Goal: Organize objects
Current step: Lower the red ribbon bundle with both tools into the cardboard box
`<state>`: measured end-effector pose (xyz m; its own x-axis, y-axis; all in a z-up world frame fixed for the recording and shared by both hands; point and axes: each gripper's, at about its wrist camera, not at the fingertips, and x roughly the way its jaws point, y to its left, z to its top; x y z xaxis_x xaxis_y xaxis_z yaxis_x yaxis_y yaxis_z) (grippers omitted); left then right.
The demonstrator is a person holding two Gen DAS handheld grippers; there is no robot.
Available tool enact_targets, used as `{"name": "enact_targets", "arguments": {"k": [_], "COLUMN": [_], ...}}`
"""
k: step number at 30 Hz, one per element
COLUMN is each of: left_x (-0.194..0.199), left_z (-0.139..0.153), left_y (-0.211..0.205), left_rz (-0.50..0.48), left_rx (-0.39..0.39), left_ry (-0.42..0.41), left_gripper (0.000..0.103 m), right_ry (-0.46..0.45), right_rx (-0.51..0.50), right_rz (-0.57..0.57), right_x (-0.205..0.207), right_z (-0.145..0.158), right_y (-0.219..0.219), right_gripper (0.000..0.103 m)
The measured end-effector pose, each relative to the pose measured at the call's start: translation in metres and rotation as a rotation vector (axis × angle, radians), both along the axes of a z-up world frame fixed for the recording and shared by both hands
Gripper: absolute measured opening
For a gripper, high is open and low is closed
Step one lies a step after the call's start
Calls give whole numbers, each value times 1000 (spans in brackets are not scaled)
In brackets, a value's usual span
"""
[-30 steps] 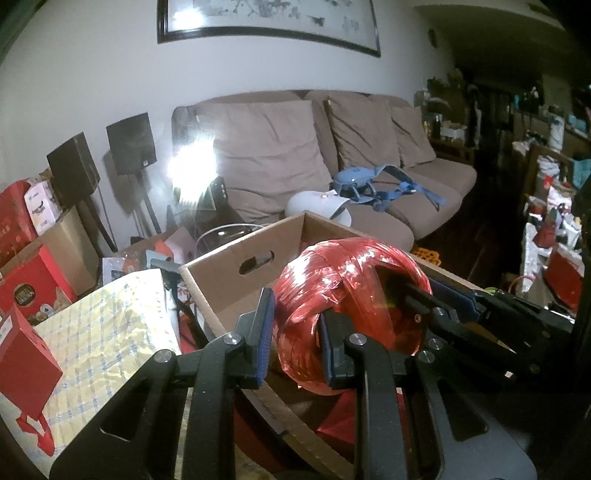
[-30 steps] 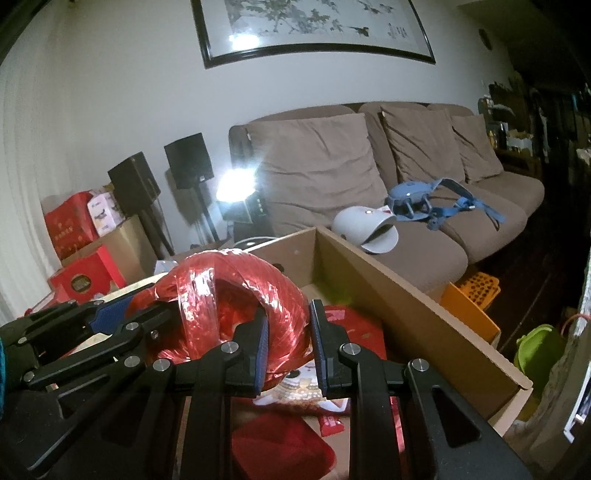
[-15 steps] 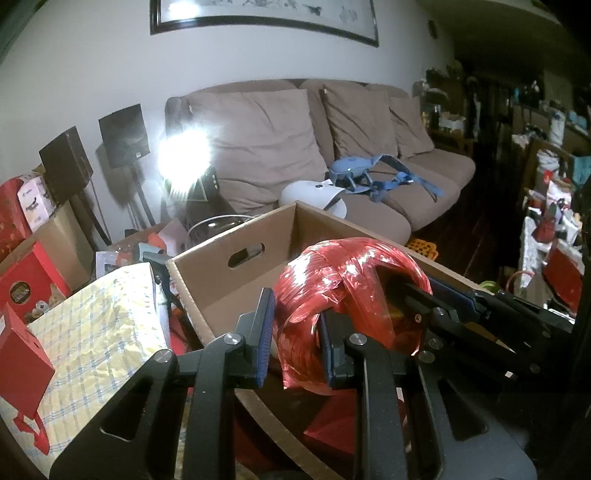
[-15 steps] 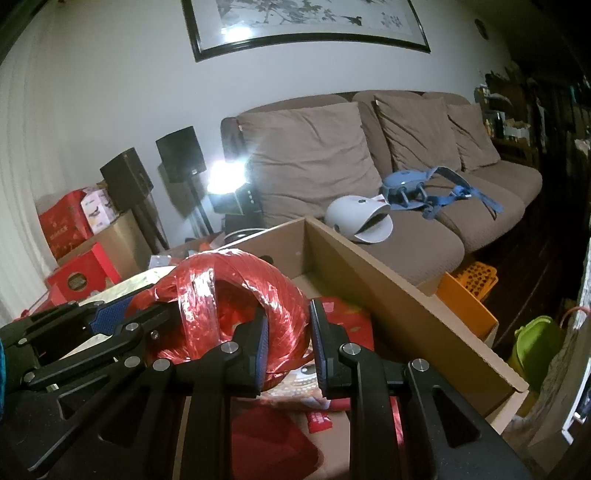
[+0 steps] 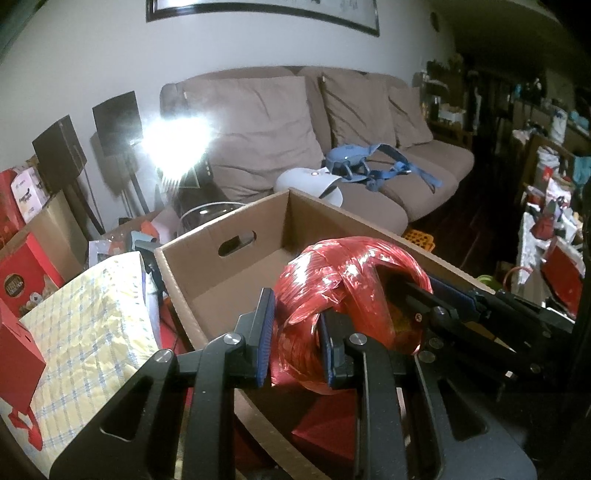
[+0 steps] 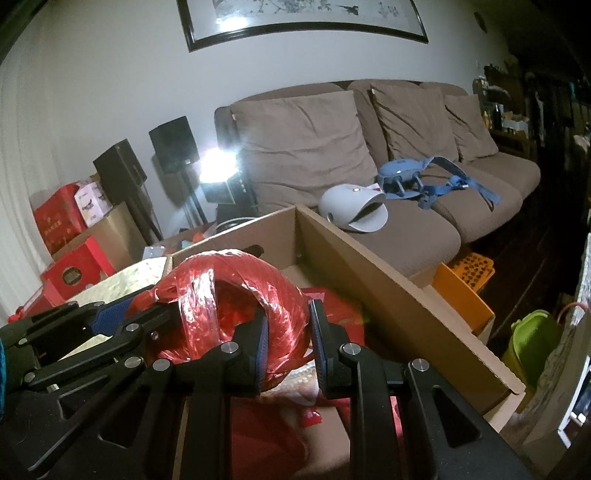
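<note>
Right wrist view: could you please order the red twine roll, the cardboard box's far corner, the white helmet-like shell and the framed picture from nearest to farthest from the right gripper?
1. red twine roll, clamped in the right gripper.
2. cardboard box far corner, just beyond.
3. white helmet-like shell, on the sofa seat, right of centre.
4. framed picture, high on the wall.

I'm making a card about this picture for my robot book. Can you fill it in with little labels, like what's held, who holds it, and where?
held thing: red twine roll
held by: left gripper and right gripper, both clamped on its wall
where: above the open cardboard box
in box: red packets
behind: brown sofa
</note>
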<state>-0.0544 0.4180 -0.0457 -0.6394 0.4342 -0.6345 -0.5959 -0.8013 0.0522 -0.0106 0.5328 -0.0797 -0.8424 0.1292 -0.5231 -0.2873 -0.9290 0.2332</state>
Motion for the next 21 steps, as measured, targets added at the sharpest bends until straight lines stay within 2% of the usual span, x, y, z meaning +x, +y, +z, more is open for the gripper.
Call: {"name": "enact_targets", "arguments": {"k": [21], "left_x": [-7], "left_z": [-9], "left_y": [10], "left_rz": [-10], "left_rx": [-37], "left_ry": [-59], "left_gripper": [21], "right_ry": [-55], "right_rx": [-29], "right_rz": [-10], "right_x": [-5], "right_z": [-8], "right_y": [10], "right_gripper": [20]}}
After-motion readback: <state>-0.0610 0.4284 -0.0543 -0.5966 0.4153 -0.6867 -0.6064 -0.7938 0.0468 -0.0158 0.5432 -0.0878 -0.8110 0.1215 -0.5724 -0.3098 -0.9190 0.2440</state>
